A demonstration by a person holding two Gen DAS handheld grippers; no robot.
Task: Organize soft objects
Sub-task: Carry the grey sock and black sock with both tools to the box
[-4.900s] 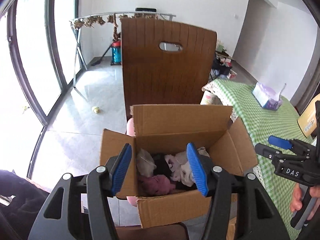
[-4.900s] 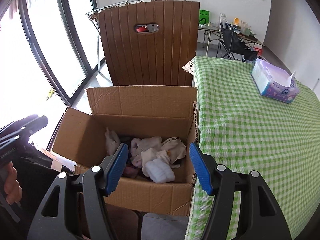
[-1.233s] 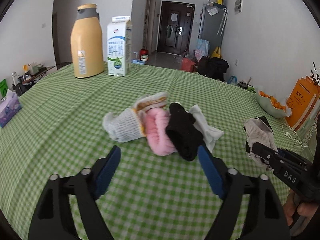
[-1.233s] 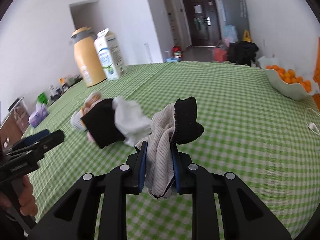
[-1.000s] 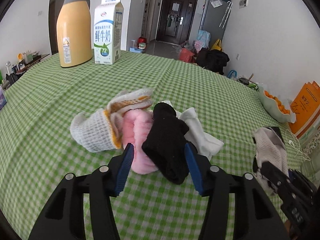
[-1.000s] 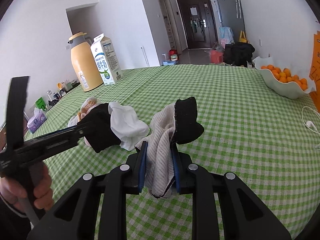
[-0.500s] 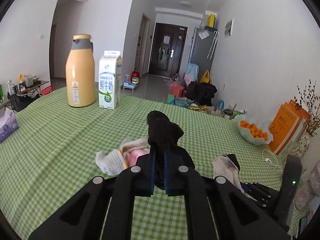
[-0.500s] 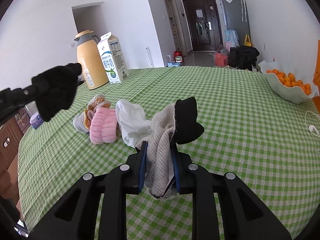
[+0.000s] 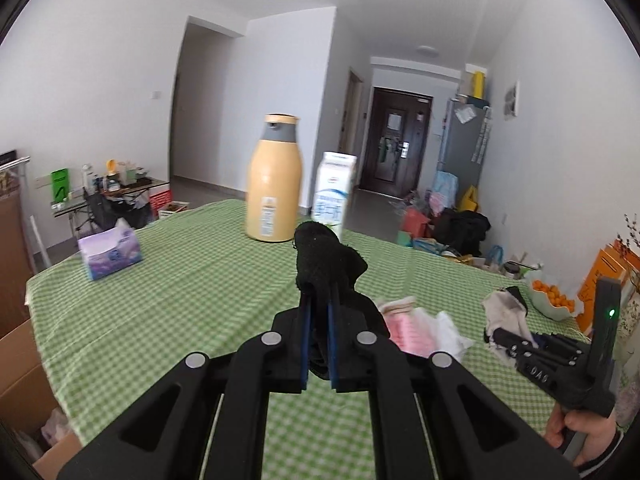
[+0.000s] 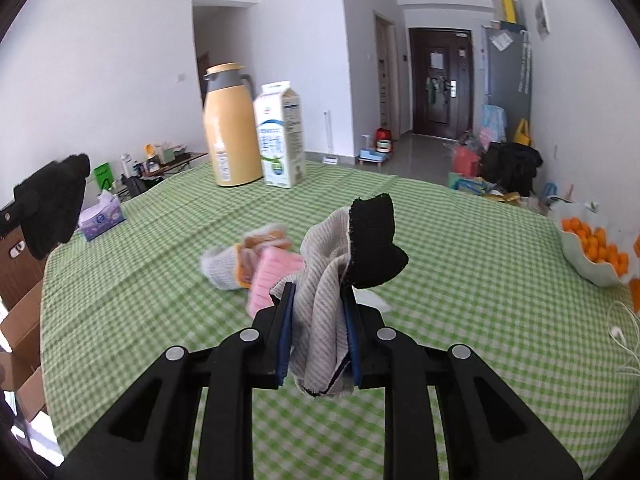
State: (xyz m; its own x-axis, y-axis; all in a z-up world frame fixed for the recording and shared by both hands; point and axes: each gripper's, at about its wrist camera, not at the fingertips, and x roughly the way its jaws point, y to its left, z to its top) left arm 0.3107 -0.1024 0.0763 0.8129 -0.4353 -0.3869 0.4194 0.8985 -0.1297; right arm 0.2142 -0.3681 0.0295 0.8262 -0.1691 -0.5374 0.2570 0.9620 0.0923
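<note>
While the left gripper clenches a black sock and the right gripper a striped sock, we judge both light, limp, best pinched mid-bundle.

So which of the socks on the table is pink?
The pink sock in the middle of the pile, between the grey-and-orange sock and the white sock.

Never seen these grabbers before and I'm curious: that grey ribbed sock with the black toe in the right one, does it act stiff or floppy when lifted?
Probably floppy: the grey ribbed sock bunches into folds between the right gripper pads and droops below them. Likely light, since a narrow pinch holds it. Its knit looks grippy, so slipping seems unlikely.
</note>
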